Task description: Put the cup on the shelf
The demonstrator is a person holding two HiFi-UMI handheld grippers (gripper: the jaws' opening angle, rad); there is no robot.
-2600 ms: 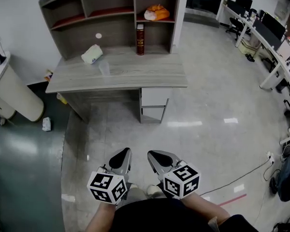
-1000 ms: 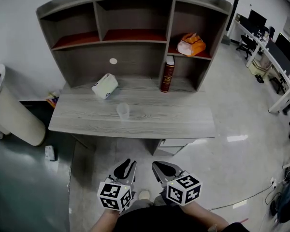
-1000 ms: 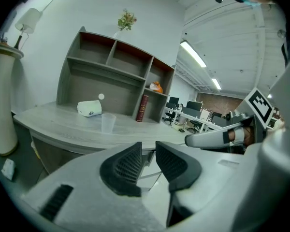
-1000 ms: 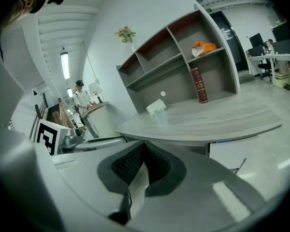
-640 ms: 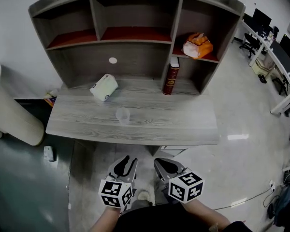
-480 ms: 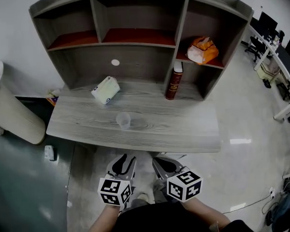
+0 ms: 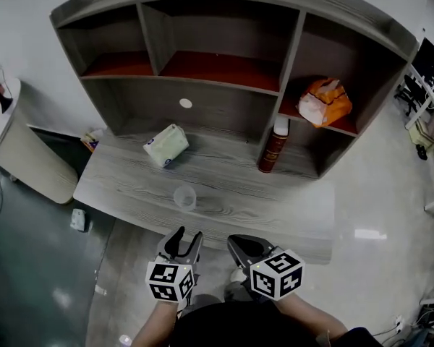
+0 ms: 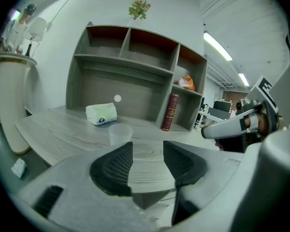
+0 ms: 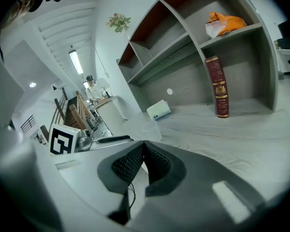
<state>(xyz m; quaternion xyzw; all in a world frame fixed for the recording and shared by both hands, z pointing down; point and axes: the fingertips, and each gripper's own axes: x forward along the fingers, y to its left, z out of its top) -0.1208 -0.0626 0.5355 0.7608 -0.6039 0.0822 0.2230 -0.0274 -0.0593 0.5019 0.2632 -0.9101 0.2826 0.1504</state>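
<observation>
Head view: the cup is standing upright on the desk near its front edge, and you're holding the left gripper just short of it, not touching. Its jaws have just been opening and are sitting spread, nothing between them. The right gripper is hanging beside it with jaws pressed together, empty, cup ahead to its left.
</observation>
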